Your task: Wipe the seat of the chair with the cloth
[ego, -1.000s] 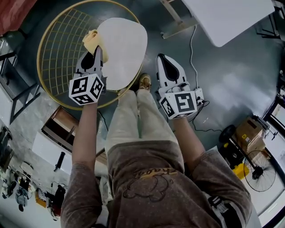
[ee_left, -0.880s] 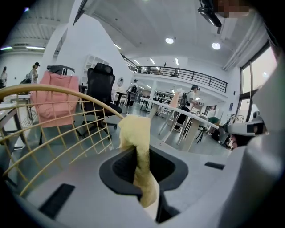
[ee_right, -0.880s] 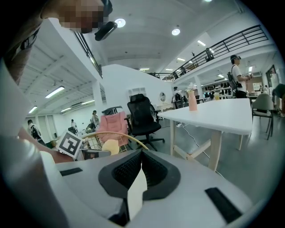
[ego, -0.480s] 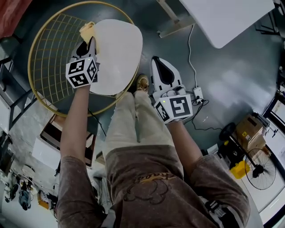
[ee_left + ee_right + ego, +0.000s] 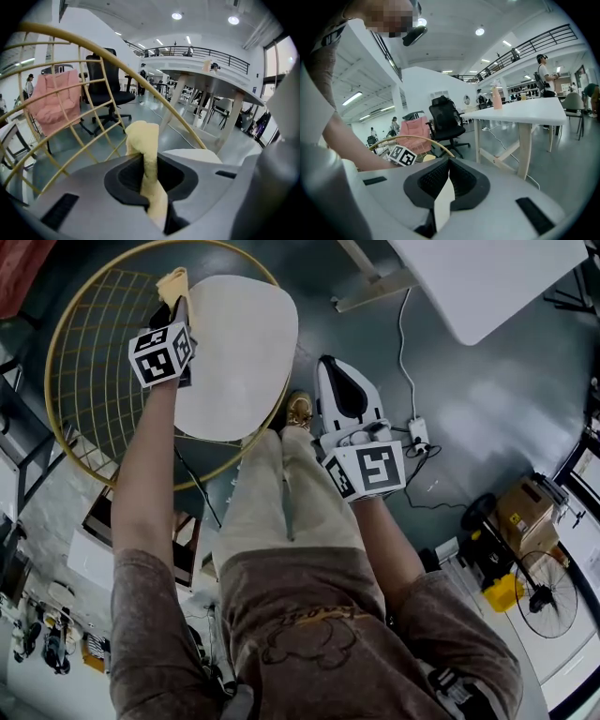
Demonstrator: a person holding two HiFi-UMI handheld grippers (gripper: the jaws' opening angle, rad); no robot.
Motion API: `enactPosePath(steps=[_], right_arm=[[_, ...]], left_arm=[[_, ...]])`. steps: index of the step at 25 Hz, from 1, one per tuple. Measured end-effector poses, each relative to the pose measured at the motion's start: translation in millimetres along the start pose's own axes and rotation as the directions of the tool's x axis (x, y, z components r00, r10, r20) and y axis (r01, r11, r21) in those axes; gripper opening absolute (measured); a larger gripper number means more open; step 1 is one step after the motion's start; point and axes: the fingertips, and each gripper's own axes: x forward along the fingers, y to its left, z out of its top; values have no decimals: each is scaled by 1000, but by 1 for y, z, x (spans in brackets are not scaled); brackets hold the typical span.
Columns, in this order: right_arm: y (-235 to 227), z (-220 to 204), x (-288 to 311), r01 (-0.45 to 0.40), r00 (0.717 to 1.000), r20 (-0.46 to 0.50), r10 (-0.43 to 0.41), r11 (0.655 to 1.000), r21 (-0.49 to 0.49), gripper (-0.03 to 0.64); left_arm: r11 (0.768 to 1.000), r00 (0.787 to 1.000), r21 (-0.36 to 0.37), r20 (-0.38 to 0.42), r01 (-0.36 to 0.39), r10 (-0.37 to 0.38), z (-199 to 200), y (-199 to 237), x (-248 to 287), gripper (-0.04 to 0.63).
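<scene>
The head view looks steeply down on the chair (image 5: 239, 352). Both gripper views face level, sharing its gold frame (image 5: 140, 80).

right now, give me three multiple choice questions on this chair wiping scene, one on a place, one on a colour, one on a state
1. Where is the cloth?
A. in a bucket
B. in the left hand-held gripper, by the seat's edge
C. folded on a shelf

2. What colour is the chair's wire frame?
A. gold
B. red
C. blue

3. How is the right hand-held gripper?
A. shut on the cloth
B. wide open
C. shut, holding nothing

Answers: 1 B, the left gripper view shows the jaws clamped on it; 2 A, gold bars curve round the seat; 3 C, its jaws meet with nothing between them.
</scene>
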Motion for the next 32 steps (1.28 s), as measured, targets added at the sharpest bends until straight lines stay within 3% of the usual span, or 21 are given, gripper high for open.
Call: enactPosePath(steps=[7, 15, 23, 32], right_arm=[[4, -12, 5, 3, 1000, -26, -3, 1000, 20, 26], [-6, -10, 3, 14, 1000, -24, -14, 1000, 16, 26], [-17, -18, 3, 20, 999, -41, -19, 1000, 18, 26], [-22, -11, -7, 33, 999, -37, -32, 999, 16, 26]], left_arm=[[998, 998, 57, -57, 9, -6, -9, 9, 17, 60], [999, 997, 24, -67, 39, -37, -19, -7, 24, 60], [996, 993, 5, -75, 94, -93, -33, -44, 35, 60], [979, 977, 47, -98, 196, -191, -40, -106, 28, 60]])
